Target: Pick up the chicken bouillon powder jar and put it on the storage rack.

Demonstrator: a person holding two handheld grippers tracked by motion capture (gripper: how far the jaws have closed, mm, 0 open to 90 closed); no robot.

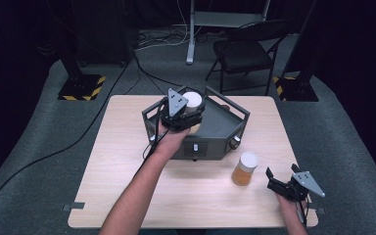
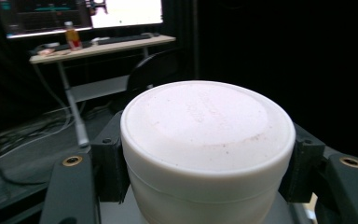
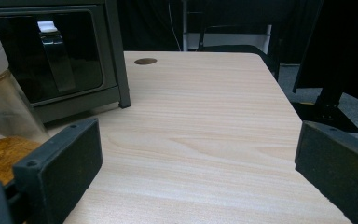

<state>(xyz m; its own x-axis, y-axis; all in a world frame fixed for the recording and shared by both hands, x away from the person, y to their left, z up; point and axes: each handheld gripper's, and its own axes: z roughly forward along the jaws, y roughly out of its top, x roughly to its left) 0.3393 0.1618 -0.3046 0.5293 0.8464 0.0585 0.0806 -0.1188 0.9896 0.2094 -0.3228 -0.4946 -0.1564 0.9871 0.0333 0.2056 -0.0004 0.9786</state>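
A: At the desk (image 1: 127,196), what does the left gripper (image 1: 185,111) have?

B: A white-capped jar (image 2: 205,149). The left gripper view shows its fingers (image 2: 109,163) pressed against both sides of the jar, just under the cap, closed as far as the jar allows.

A: Where is that jar?

B: Between those fingers, held up over the dark grey tray (image 1: 235,125) that stands at the far middle of the desk. Whether its base touches the tray, I cannot tell.

A: And the right gripper (image 1: 277,182)?

B: Low over the near right corner of the desk, its fingers (image 3: 65,163) spread wide with bare wood between them. It holds nothing.

A: Anything near it?

B: A second jar (image 1: 245,168), white cap and amber contents, stands upright on the desk just outside its left finger. In the right gripper view that jar sits at the left edge, beside the finger and not between the two. The tray's front panel rises beyond it.

A: Behind the desk?

B: A black folding chair (image 1: 247,51) on grey carpet.
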